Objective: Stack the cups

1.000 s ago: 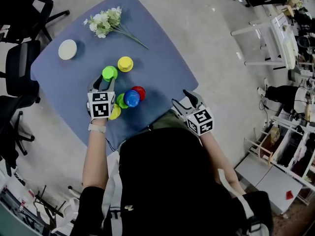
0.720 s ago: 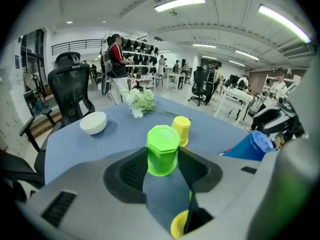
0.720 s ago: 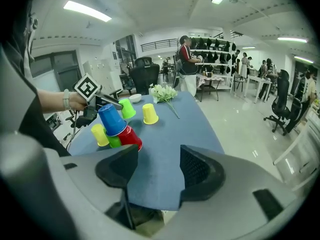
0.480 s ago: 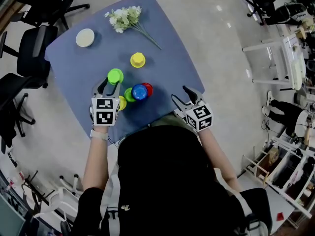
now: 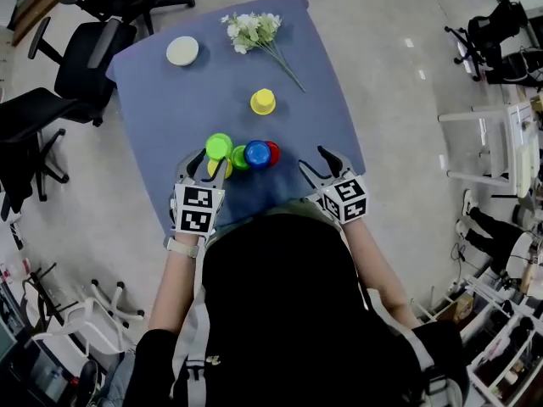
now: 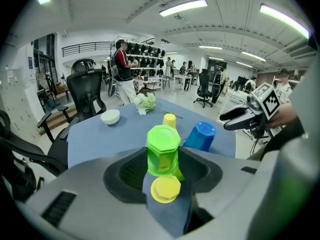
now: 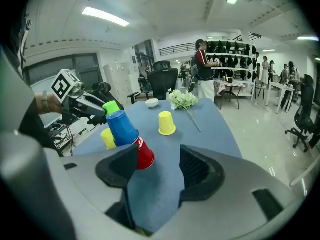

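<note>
Left gripper [image 5: 205, 164] is pinching the green cup [image 6: 162, 149], and we are holding that cup upside down between both pads near the table's [image 5: 161, 100] front edge. We are seeing a yellow cup [image 6: 165, 189] standing upside down on the blue cloth just below the held one. Our right gripper [image 7: 159, 169] is hovering with its jaws spread and only bare cloth between them, off to the right of the cluster.

We are looking at that cluster just beside the left gripper: the blue cup [image 5: 257, 154] is leaning tilted over the red cup [image 5: 273, 153], the two touching, and a second green cup [image 5: 240, 156] is sitting against the blue one's left side. Farther back, well apart from the rest, another yellow cup [image 5: 263, 102] is standing alone, upside down.

We are also seeing a sprig of white flowers [image 5: 254, 30] lying near the far edge and a white bowl [image 5: 182, 51] sitting at the far left corner. Black office chairs [image 5: 81, 53] are crowding the table's left side
</note>
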The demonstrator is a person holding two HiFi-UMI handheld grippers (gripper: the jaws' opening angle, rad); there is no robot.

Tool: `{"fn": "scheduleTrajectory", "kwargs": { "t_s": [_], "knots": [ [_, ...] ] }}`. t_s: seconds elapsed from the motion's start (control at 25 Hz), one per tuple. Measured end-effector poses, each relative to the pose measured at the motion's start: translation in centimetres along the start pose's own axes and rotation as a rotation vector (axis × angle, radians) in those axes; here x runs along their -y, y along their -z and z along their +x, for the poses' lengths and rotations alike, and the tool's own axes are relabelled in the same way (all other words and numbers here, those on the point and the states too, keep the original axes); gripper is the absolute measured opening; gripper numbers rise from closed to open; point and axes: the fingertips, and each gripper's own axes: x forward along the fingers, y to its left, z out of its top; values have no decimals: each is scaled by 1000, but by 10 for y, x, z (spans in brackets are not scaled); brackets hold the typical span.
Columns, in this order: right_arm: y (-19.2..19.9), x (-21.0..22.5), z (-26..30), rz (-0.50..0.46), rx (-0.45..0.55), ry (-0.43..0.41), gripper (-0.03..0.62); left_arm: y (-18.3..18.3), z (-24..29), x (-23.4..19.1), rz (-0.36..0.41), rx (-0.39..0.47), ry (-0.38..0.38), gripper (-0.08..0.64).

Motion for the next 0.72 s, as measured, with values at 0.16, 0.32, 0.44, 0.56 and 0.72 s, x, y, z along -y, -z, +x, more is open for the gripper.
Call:
{"fn": "scheduleTrajectory", "kwargs": {
  "t_s": [0.16, 0.32, 0.44, 0.56, 0.72],
  "knots": [
    [-3, -4, 3, -3, 9, -22, 267, 11, -10, 13, -19, -5, 3, 196],
    [-3, -7, 7, -11, 2, -35, 267, 20, -13, 19, -20, -8, 3, 196],
    [-1, -8, 7, -14, -5, -40, 267, 27, -13, 23, -27, -25, 8, 196],
    [-1, -8, 8, -13, -9, -41, 265, 32, -11, 26, -27, -35, 17, 196],
    [1, -7, 6, -16, -15, -38, 267, 36, -7, 31, -21, -47, 22, 196]
  ]
}}
